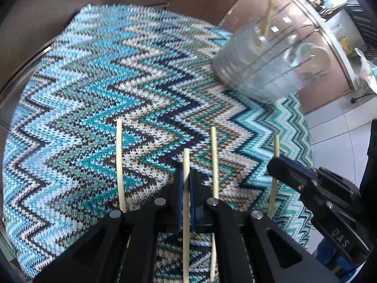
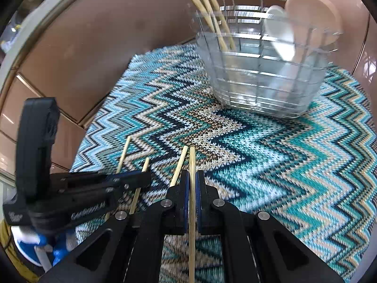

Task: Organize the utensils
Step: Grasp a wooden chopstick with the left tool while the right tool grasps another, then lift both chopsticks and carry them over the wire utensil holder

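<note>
Several pale wooden chopsticks lie side by side on the zigzag knit mat (image 1: pixel 94 89). My left gripper (image 1: pixel 186 176) is shut on one chopstick (image 1: pixel 186 160). Loose chopsticks lie to its left (image 1: pixel 119 160) and right (image 1: pixel 214 160). My right gripper (image 2: pixel 192 179) is shut on another chopstick (image 2: pixel 192 160); it shows in the left wrist view (image 1: pixel 282 167) on a chopstick (image 1: pixel 276 145). The clear holder (image 2: pixel 261 80) at the mat's far side holds several chopsticks (image 2: pixel 212 7) and spoons (image 2: pixel 313 16). It also shows in the left wrist view (image 1: pixel 264 68).
The left gripper (image 2: pixel 132 180) reaches in from the left in the right wrist view. Brown panelled wall (image 2: pixel 106 47) stands behind the mat (image 2: pixel 282 165). White tiled floor (image 1: pixel 341 129) lies past the mat's right edge, with a cluttered counter (image 1: pixel 348 44) beyond.
</note>
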A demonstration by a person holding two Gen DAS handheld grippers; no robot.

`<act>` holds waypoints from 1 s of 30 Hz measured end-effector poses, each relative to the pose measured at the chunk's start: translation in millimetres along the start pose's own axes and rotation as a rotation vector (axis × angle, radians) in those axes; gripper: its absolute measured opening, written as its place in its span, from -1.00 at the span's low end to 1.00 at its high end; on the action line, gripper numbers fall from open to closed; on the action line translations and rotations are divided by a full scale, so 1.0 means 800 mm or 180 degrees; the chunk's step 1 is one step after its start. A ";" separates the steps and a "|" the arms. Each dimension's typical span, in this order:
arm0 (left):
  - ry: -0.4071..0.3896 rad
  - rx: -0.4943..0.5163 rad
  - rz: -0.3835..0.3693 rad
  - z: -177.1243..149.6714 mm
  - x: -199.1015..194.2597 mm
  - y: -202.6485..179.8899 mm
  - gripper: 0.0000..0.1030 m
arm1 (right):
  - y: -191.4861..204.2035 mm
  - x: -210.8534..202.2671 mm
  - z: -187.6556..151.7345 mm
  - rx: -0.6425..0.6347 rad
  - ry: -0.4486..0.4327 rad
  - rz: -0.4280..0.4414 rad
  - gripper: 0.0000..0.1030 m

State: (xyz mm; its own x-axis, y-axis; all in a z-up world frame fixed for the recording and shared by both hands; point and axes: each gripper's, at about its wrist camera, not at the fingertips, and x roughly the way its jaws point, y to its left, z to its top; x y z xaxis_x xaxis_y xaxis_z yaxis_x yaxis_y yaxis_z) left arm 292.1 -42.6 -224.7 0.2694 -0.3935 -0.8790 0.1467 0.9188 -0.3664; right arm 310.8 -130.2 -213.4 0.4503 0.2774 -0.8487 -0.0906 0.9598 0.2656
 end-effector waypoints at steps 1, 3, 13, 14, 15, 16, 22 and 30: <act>-0.0062 0.0030 0.0012 -0.001 -0.006 -0.002 -0.91 | 0.002 -0.008 -0.005 -0.0019 -0.0042 0.0010 -0.90; -0.0193 0.0069 -0.0003 -0.007 -0.020 -0.008 -0.91 | 0.007 -0.023 -0.014 -0.0072 -0.0144 0.0031 -0.90; -0.0868 0.0253 0.0021 -0.046 -0.107 -0.036 -0.91 | 0.025 -0.110 -0.065 -0.0227 -0.0635 0.0015 -0.90; -0.0904 0.0261 0.0022 -0.050 -0.113 -0.036 -0.91 | 0.025 -0.120 -0.071 -0.0233 -0.0678 0.0012 -0.90; -0.0959 0.0270 0.0021 -0.057 -0.122 -0.039 -0.91 | 0.027 -0.127 -0.076 -0.0236 -0.0720 0.0005 -0.90; -0.0998 0.0274 0.0014 -0.061 -0.128 -0.040 -0.91 | 0.028 -0.135 -0.082 -0.0243 -0.0760 0.0003 -0.90; -0.1327 0.0371 0.0051 -0.100 -0.180 -0.062 -0.91 | 0.041 -0.184 -0.118 -0.0327 -0.0979 -0.0021 -0.90; -0.1704 0.0556 0.0099 -0.122 -0.237 -0.098 -0.91 | 0.049 -0.240 -0.146 -0.0384 -0.1301 0.0000 -0.90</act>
State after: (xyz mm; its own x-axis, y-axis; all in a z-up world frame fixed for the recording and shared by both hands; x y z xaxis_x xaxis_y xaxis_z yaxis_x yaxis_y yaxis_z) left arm 136.6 -36.9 -59.4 0.7148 -0.3685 -0.5944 0.2741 0.9295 -0.2466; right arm 117.4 -140.8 -93.3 0.7631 0.2611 -0.5912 -0.1832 0.9646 0.1896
